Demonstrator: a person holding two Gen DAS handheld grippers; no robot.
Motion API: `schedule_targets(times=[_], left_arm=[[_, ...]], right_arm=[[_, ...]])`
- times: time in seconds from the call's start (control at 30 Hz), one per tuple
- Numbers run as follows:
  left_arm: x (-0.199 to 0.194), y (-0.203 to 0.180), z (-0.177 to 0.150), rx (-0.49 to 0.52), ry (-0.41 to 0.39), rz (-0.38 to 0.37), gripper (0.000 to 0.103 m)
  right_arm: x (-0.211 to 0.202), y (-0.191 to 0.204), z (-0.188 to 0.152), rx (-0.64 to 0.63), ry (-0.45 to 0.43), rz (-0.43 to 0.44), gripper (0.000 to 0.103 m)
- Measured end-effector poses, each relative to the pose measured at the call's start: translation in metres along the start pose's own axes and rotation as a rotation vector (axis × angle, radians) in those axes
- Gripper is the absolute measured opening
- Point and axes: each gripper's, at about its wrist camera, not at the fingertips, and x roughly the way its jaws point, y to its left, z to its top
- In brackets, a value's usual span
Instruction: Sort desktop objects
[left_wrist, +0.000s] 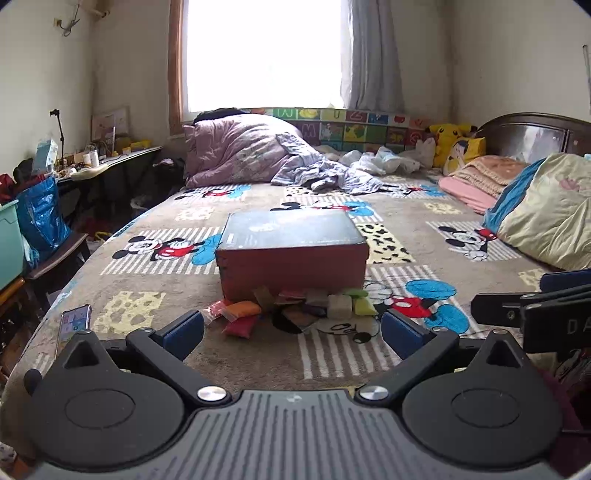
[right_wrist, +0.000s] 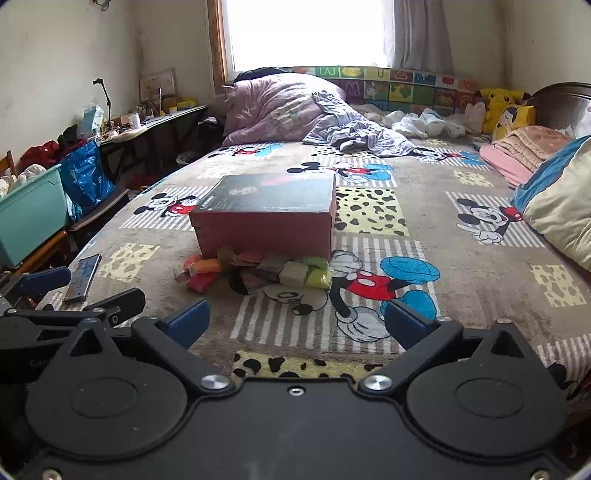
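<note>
Between your left gripper (left_wrist: 291, 330)'s blue pads (left_wrist: 183, 329) sits only blanket: jaws spread wide, nothing held. Same story on your right gripper (right_wrist: 297, 319), wide apart and empty over the cartoon-mouse blanket (right_wrist: 388, 218). Just ahead of both, the pile of small coloured packets (left_wrist: 295, 306) lies on the bed, bunched against the near wall of the red box (left_wrist: 291, 258), which has its dark lid on. You can pick out an orange packet (left_wrist: 242, 308) and a red one (left_wrist: 242, 326) on the left of the heap, a pale cube (left_wrist: 340, 307) and yellow-green packets (left_wrist: 364, 306) on the right. Left of the heap, near the bed's edge, a phone (right_wrist: 83, 277) lies flat. Farther back, a purple quilt (left_wrist: 236, 153) is heaped under the window, and a yellow plush toy (right_wrist: 498, 107) sits by the headboard.
</note>
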Motion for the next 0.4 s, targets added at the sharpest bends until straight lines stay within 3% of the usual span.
schedule_targets(times=[0.4], left_arm=[[-0.0054,0.0012,0.0017,0.003,-0.017,0.000,0.102]], right_arm=[[-0.0047,0.0000,-0.0010,0.019,-0.009,0.015,0.102]])
